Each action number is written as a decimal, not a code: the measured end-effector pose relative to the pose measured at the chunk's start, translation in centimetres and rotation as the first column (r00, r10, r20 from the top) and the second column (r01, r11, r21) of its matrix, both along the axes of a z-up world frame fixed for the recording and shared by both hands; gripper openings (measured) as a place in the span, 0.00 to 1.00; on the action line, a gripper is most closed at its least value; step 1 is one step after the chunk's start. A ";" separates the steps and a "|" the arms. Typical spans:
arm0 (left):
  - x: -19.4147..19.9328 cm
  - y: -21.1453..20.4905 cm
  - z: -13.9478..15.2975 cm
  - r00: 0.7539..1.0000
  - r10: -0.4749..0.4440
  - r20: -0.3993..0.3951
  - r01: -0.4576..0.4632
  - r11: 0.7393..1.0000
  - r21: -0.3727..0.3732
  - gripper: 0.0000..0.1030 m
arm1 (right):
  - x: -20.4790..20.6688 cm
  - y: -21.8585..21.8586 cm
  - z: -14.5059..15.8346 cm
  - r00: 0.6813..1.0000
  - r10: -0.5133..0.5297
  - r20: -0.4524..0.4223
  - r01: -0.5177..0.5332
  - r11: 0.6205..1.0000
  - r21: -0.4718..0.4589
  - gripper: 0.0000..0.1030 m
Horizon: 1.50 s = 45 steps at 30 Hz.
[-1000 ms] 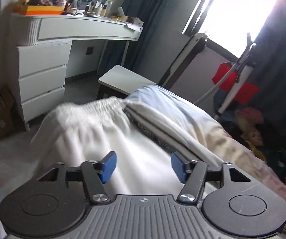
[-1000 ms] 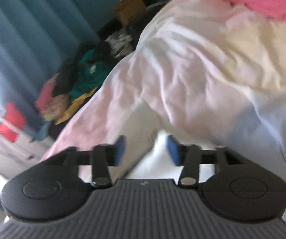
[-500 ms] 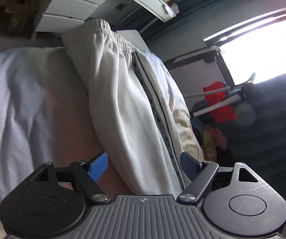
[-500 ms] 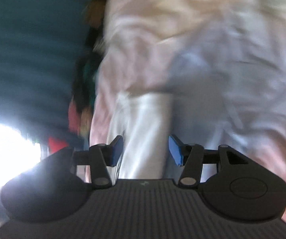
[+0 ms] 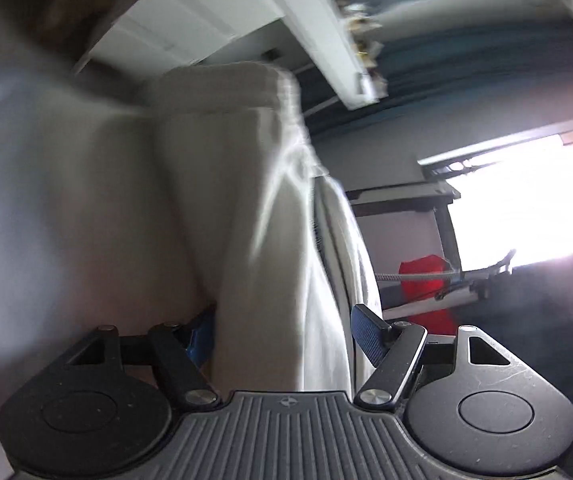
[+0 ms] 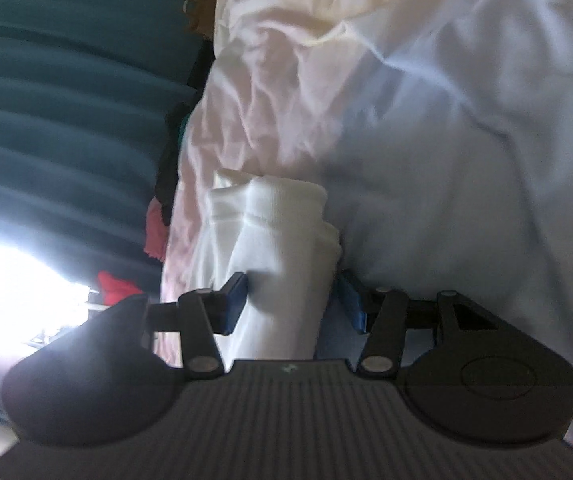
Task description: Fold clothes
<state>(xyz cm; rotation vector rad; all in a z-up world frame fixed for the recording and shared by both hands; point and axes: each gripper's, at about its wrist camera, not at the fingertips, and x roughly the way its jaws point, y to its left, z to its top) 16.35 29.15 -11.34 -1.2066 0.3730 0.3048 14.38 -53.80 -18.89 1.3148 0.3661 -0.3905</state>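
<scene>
So the left tongs [image 5: 284, 334] sit spread around the white pants [image 5: 262, 240], waistband end up top. Only the right view shows the right tongs [image 6: 292, 306] spread around the cuff end on the bed sheet [image 6: 466, 128].

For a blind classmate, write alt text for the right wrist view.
The right gripper straddles a bunched fold of white trousers, jaws apart, on a rumpled pale bedsheet. Teal curtains hang at left.

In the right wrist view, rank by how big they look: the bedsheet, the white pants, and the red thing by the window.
Largest to smallest as they appear:
1. bedsheet
2. white pants, enlarged by nearness
3. red thing, far off, so true size unsure
</scene>
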 end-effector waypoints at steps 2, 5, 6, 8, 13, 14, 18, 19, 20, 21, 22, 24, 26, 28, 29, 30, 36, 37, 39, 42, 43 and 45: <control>0.9 0.0 -0.7 1.000 0.008 -0.025 -0.007 1.000 0.019 0.55 | 1.2 0.2 0.0 1.000 0.007 -0.018 -0.008 0.998 -0.064 0.47; 1.3 0.7 -1.5 0.999 0.035 -0.041 -0.035 0.999 -0.001 0.32 | 2.2 0.4 0.4 0.998 0.009 -0.064 -0.018 0.990 -0.141 0.27; 1.2 0.8 -1.5 0.999 0.041 -0.035 -0.041 0.999 -0.011 0.22 | 2.2 0.5 0.6 0.998 -0.001 -0.063 -0.008 0.989 -0.146 0.24; 0.4 0.8 -0.8 0.997 0.071 0.015 -0.071 0.997 -0.017 0.15 | 2.0 0.6 1.1 0.998 -0.025 -0.051 0.017 0.989 -0.146 0.16; -1.8 0.5 3.1 0.993 0.054 0.107 -0.057 0.998 0.024 0.13 | -0.7 0.7 5.5 0.998 -0.052 0.018 0.054 0.987 -0.152 0.15; -2.1 0.5 3.7 0.992 0.048 0.120 -0.050 0.999 0.018 0.13 | -1.4 0.6 6.1 0.998 -0.057 0.031 0.061 0.987 -0.148 0.15; -4.8 0.5 4.8 0.994 -0.010 0.108 0.010 1.000 0.003 0.13 | -5.3 -1.1 6.9 0.993 -0.107 0.043 0.111 0.987 -0.116 0.15; -5.7 0.6 4.7 0.995 -0.030 0.097 0.031 0.999 -0.013 0.13 | -6.4 -1.7 6.6 0.991 -0.125 0.036 0.128 0.988 -0.090 0.15; -6.7 0.8 4.7 0.996 -0.046 0.078 0.050 0.998 -0.045 0.13 | -7.6 -2.4 6.2 0.989 -0.144 0.027 0.145 0.988 -0.060 0.15; -7.6 0.9 4.4 0.997 -0.053 0.058 0.058 0.994 -0.089 0.13 | -8.7 -2.9 5.8 0.987 -0.161 0.020 0.162 0.986 -0.029 0.15; -8.5 0.9 4.1 0.998 -0.045 0.034 0.050 0.989 -0.140 0.13 | -9.9 -3.5 5.3 0.984 -0.179 0.013 0.179 0.984 0.002 0.15; -10.3 0.9 3.4 1.000 -0.022 -0.012 0.019 0.974 -0.228 0.13 | -11.7 -3.9 4.4 0.980 -0.199 -0.005 0.199 0.979 0.036 0.15; -11.2 1.0 3.3 0.999 -0.012 -0.040 0.003 0.974 -0.227 0.13 | -13.2 -3.8 3.4 0.976 -0.214 -0.035 0.216 0.975 0.056 0.15; -11.7 1.0 3.3 0.998 -0.011 -0.062 -0.001 0.979 -0.202 0.14 | -14.0 -3.5 2.5 0.971 -0.235 -0.037 0.238 0.968 0.078 0.15; -11.9 0.9 3.1 0.997 -0.010 -0.078 -0.005 0.980 -0.198 0.14 | -14.0 -3.4 2.2 0.970 -0.241 -0.040 0.244 0.966 0.081 0.15; -11.9 1.0 2.9 0.995 -0.015 -0.097 -0.004 0.981 -0.194 0.15 | -13.9 -3.3 1.9 0.968 -0.245 -0.044 0.248 0.965 0.080 0.15; -12.4 2.1 1.8 0.988 -0.071 -0.137 0.037 0.970 -0.239 0.23 | -13.7 -3.3 0.7 0.972 -0.225 -0.070 0.231 0.968 0.098 0.19; -12.8 2.1 1.9 0.989 -0.063 -0.137 0.029 0.971 -0.236 0.25 | -13.7 -3.5 0.4 0.973 -0.219 -0.068 0.227 0.966 0.125 0.23; -13.4 2.0 2.5 0.987 -0.056 -0.149 0.027 0.981 -0.190 0.33 | -13.5 -3.7 0.0 0.980 -0.195 -0.050 0.200 0.965 0.168 0.34; -13.6 0.6 4.4 0.979 -0.100 -0.178 0.087 0.993 -0.078 0.47 | -12.9 -3.8 -0.1 0.994 -0.114 0.005 0.110 0.975 0.195 0.63; -13.9 -0.4 5.3 0.973 -0.108 -0.205 0.107 0.994 -0.014 0.49 | -12.1 -3.6 0.0 0.999 -0.050 0.018 0.046 0.982 0.183 0.66; -14.2 -2.7 6.9 0.965 -0.112 -0.238 0.144 0.982 0.122 0.62 | -10.3 -3.2 0.1 0.996 0.080 0.028 -0.083 0.985 0.153 0.66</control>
